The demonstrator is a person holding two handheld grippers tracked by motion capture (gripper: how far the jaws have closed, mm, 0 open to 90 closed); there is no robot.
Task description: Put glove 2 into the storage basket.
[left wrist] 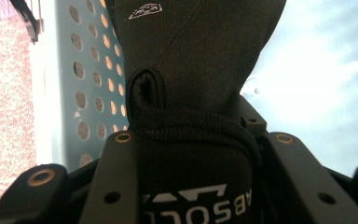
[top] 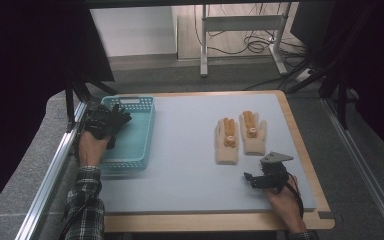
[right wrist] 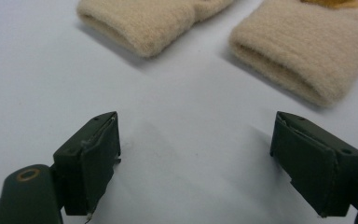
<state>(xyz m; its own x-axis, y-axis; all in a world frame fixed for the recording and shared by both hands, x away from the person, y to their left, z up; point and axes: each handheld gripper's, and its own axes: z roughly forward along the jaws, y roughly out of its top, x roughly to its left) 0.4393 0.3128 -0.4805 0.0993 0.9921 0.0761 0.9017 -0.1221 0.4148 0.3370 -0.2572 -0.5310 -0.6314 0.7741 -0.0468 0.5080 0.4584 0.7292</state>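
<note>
A black glove (top: 114, 119) hangs over the left part of the teal basket (top: 136, 145), with my left gripper (top: 101, 126) shut on its cuff. In the left gripper view the glove (left wrist: 191, 65) fills the gap between the jaws of my left gripper (left wrist: 200, 140), and the perforated basket wall (left wrist: 88, 93) is behind it. Two beige knitted gloves (top: 227, 142) (top: 253, 132) with orange patches lie side by side right of centre. My right gripper (top: 262, 170) stands open just in front of their cuffs (right wrist: 144, 21) (right wrist: 303, 51). Nothing is between the jaws of the right gripper (right wrist: 196, 154).
The pale table mat (top: 190, 165) has a wooden border (top: 300, 145). A metal rail (top: 55, 165) runs along the left side. Desk legs and cables (top: 250, 42) stand on the floor behind the table.
</note>
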